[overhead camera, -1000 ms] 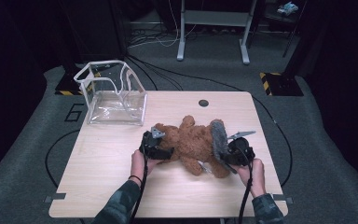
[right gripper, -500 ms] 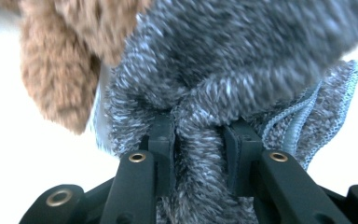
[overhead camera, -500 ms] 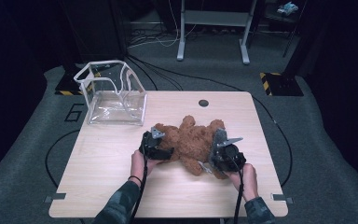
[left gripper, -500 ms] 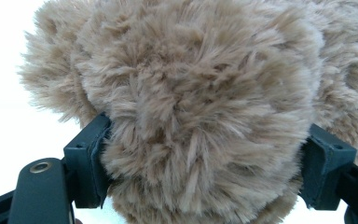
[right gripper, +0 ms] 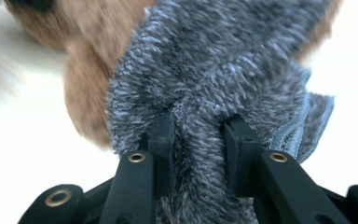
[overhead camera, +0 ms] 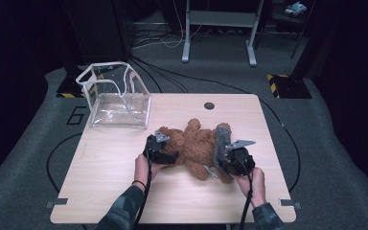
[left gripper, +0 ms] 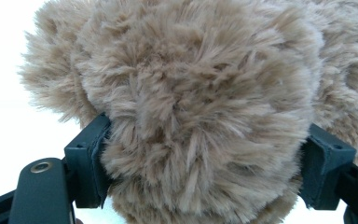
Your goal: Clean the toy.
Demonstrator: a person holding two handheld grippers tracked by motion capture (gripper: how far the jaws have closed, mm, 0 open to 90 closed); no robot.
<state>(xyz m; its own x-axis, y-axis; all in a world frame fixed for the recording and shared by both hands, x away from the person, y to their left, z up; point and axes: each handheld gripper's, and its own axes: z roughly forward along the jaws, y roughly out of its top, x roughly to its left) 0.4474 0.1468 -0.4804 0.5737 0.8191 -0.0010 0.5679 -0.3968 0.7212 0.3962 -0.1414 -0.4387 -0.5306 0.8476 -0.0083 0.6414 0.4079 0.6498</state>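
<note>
left gripper [overhead camera: 165, 154]: jaws wide apart, clamped on a fat plush limb or paw of the teddy bear [overhead camera: 194, 146]; the left gripper view shows fur bulging between both pads.
right gripper [overhead camera: 226, 160]: jaws close together, pinching a fold of the grey fleece garment [overhead camera: 222, 139]; the right gripper view shows fabric bunched between the pads [right gripper: 162, 135].
bear location: lying flat at table [overhead camera: 115, 191] centre, between both hands; grey piece sits on its 3 o'clock end.
step (judgement): dressing or undressing the bear, can't tell which; left anchors the body, right works the fleece.
next move (judgement): right slides the fleece along the limb while left holds firm; a pinch this thin could slip on the fur.
in the way: nothing near the 2 grippers; own cables trail toward 6 o'clock.
clear plastic bag [overhead camera: 117, 96]: standing open at 10 o'clock of the bear, well apart.
table grommet [overhead camera: 209, 105]: at 12 o'clock, near the far edge.
beyond: desk legs [overhead camera: 219, 33] and cables on the floor.
</note>
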